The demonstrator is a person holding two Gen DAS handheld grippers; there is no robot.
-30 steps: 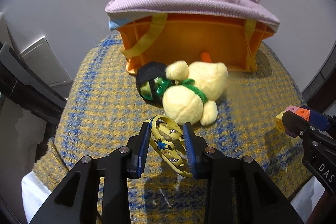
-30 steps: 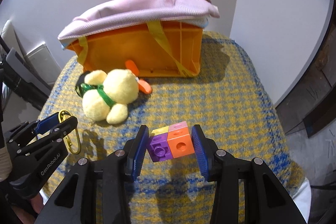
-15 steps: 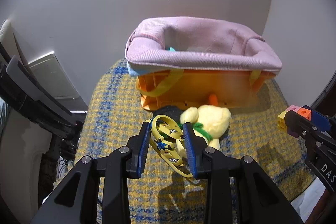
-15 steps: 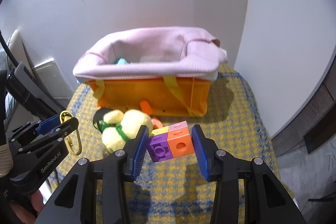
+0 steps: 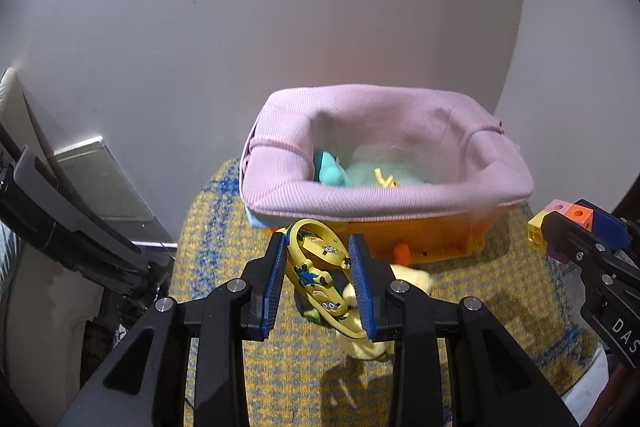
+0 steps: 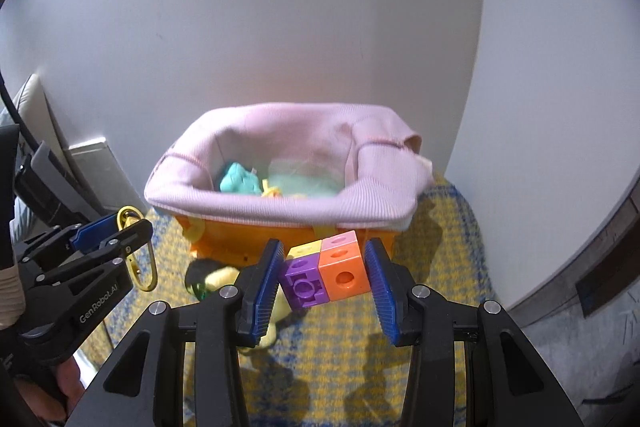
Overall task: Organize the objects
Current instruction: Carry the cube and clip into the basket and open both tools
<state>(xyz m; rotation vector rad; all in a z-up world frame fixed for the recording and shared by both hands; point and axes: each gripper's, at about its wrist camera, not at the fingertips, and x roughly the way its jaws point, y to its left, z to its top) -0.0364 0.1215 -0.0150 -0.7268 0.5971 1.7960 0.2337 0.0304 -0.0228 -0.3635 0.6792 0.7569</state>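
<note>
**Basket at the cloth's far edge, both tongs loaded**

Basket [image 6: 288, 235]: one, orange, pink-lined, long axis left to right, mouth up. Left gripper [image 5: 320, 281] clamps one yellow carabiner [image 5: 320, 279]. Right gripper [image 6: 324, 281] pinches one block cluster [image 6: 326, 271], four cubes visible. One plush [image 5: 412, 281], partly hidden, lies before the basket.

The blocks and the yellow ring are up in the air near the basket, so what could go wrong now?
1. The block cluster sits tilted in the right gripper, so it might twist loose and fall short of the basket.
2. The yellow carabiner is thin and slanted in the left gripper, so it may slip.
3. Either could land on the plush toy below.
</note>
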